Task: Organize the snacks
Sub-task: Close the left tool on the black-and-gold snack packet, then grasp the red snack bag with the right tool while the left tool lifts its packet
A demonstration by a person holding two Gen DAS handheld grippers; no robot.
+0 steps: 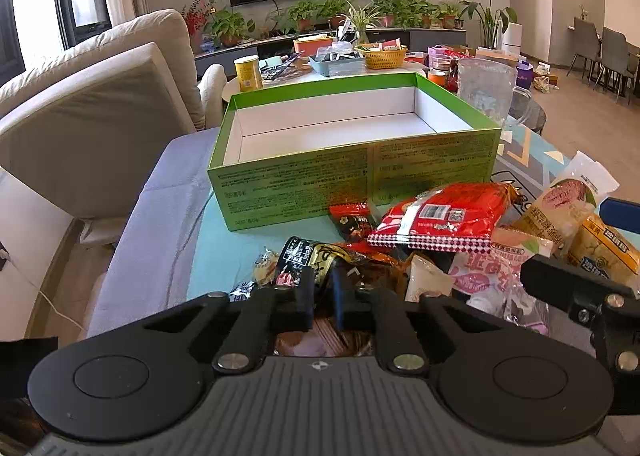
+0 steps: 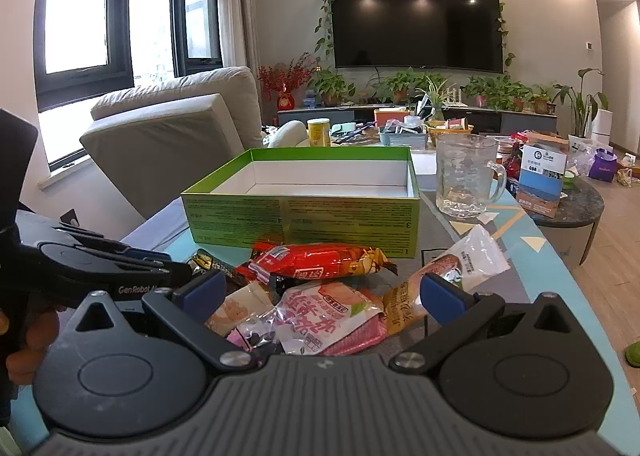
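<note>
Left gripper (image 1: 323,292), jaws clenched on a crinkled black-and-gold foil snack packet (image 1: 320,256) at the near edge of the snack heap on the counter (image 1: 224,252). The empty green-walled, white-lined cardboard box (image 1: 296,184) lies straight ahead, long axis crosswise. Right gripper (image 2: 320,296), released, hovers over a pink-and-white plastic packet (image 2: 320,312).

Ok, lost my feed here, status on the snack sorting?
Left claw shut on dark gold wrapper. Right claw open over pile. Green box empty. Path clear.
</note>
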